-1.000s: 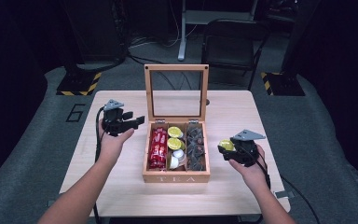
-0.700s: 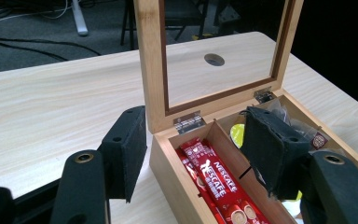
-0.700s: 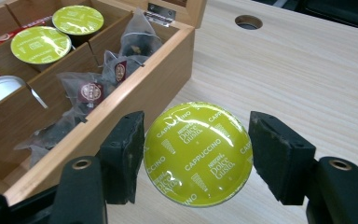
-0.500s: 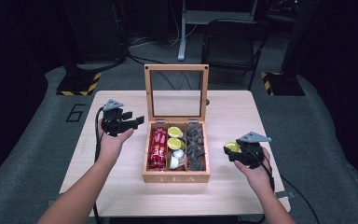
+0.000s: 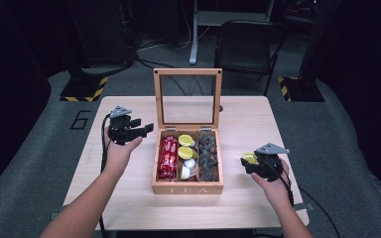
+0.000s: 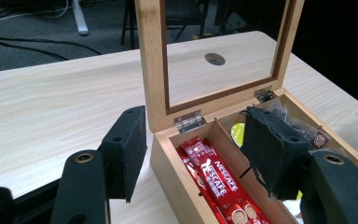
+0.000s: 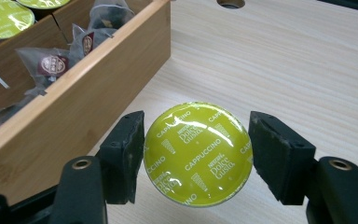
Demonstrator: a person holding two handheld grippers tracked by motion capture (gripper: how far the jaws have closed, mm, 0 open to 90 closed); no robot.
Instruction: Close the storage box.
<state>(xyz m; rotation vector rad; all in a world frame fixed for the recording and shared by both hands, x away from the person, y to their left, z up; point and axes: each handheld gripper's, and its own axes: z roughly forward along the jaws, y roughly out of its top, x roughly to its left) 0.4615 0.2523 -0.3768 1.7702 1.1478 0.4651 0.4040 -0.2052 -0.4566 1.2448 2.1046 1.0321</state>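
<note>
Right gripper [image 7: 193, 156] clamps our capsule [image 7: 198, 153] | left gripper [image 6: 189, 154] agape, empty | step: unloading tea box [image 5: 187, 188] | next: set capsule on table [image 5: 248, 124]

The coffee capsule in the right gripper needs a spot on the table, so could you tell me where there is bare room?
Bare tabletop lies to the right of the tea box, around the right gripper holding the capsule. The strip along the table's near edge in front of the box is free too, as is the wood behind the raised lid. Inside the box, all three compartments are crowded.
</note>
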